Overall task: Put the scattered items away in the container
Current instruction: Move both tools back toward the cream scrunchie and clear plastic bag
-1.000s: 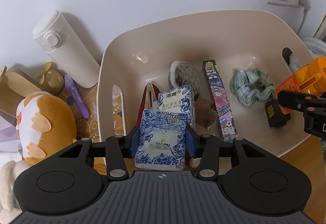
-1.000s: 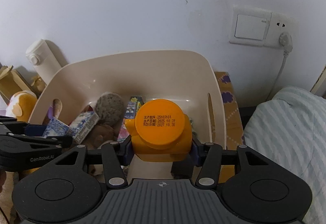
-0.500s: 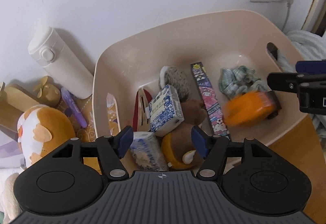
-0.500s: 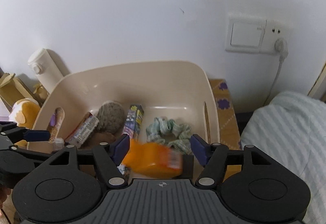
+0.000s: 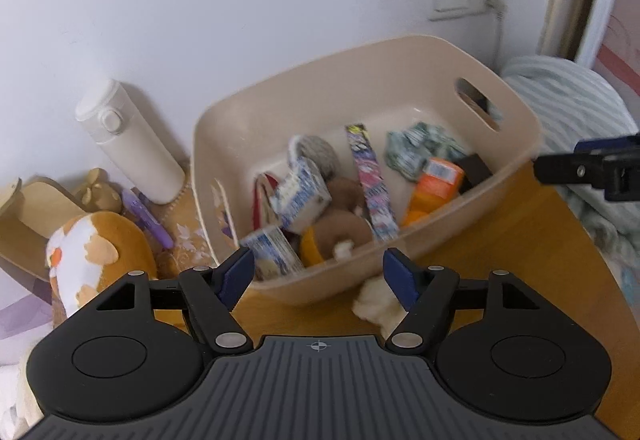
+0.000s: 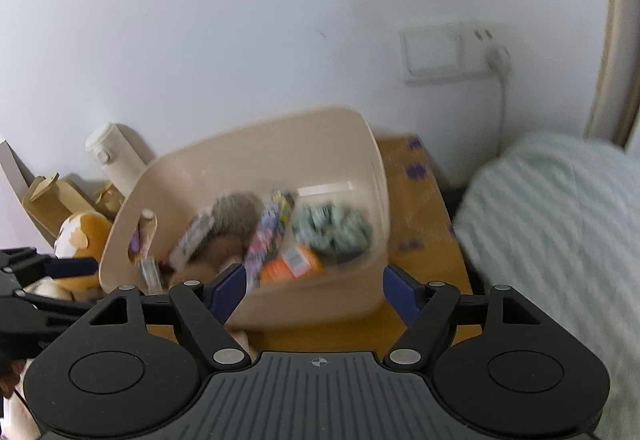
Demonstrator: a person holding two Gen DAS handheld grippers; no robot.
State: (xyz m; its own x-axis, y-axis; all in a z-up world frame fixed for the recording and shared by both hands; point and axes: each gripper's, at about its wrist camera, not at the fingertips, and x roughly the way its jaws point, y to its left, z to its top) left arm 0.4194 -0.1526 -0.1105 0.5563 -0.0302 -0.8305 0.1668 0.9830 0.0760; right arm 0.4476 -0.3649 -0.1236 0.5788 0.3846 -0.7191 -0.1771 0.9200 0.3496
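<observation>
While the left gripper [image 5: 319, 276] is held with its jaws wide apart and nothing between them, a white cylindrical flask [image 5: 130, 142] is seen at ten o'clock beside the beige plastic tub [image 5: 516, 112]. Inside the tub, a blue-and-white tissue packet [image 5: 274, 250] lies at six o'clock and an orange plastic bottle [image 5: 436, 188] at four o'clock. The right gripper [image 6: 312, 290] is likewise spread and empty.

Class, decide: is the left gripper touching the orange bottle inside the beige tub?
Apart. The left wrist view shows the left gripper open outside the tub, with the orange bottle lying inside.
</observation>
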